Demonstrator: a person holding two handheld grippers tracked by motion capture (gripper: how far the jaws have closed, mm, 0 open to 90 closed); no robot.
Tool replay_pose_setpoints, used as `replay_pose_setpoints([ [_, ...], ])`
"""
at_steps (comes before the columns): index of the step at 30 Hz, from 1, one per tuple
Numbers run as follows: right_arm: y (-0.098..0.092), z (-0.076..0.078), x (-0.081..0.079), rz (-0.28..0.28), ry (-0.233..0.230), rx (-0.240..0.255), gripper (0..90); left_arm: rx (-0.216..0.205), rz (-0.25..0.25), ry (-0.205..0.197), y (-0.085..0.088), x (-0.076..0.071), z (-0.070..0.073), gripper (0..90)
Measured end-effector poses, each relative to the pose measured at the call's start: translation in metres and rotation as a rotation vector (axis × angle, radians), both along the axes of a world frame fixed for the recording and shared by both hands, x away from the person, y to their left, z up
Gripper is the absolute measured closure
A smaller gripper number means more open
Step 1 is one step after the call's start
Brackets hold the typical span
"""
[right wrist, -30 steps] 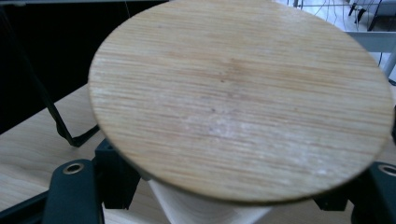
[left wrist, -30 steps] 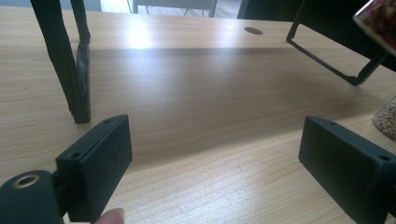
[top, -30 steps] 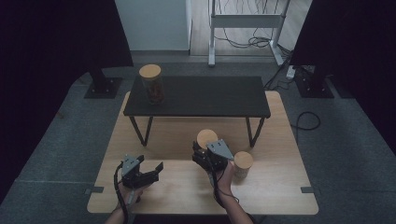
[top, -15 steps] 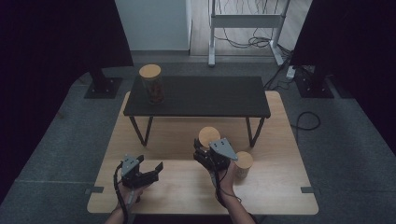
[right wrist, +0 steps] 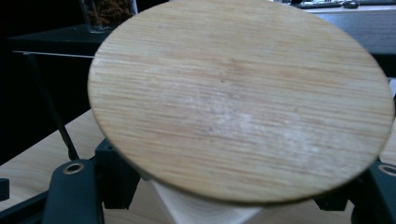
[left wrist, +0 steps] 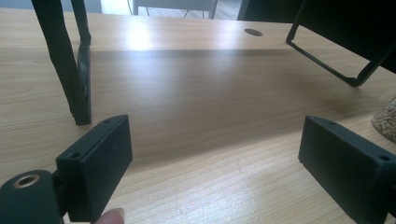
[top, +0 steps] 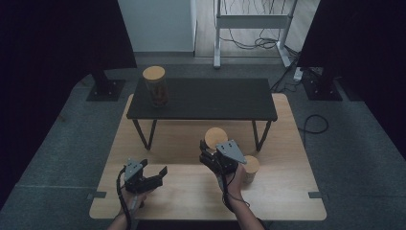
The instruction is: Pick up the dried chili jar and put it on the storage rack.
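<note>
1 jar stands upper left on the shelf; right gripper pinches the second jar at centre, 1 jar left; left gripper spread, empty.

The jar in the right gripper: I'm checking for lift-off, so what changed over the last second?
Hardly anything. The right gripper stays shut on the wooden-lidded jar, shifted at most slightly. The left gripper stays open over the table; the second jar and the jar on the black bench are unmoved.
</note>
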State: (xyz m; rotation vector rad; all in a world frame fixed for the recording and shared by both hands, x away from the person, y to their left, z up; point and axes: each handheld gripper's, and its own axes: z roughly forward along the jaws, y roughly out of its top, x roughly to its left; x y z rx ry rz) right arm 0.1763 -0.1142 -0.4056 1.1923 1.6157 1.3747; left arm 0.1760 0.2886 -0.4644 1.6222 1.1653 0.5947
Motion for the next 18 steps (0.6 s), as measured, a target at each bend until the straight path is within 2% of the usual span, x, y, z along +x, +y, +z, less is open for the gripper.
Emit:
replay_pose_setpoints([
  [18, 0.000, 0.015, 0.002, -0.005, -0.019, -0.011, 25.5, -0.003, 0.005, -0.002, 0.001, 0.000, 0.000, 9.3],
])
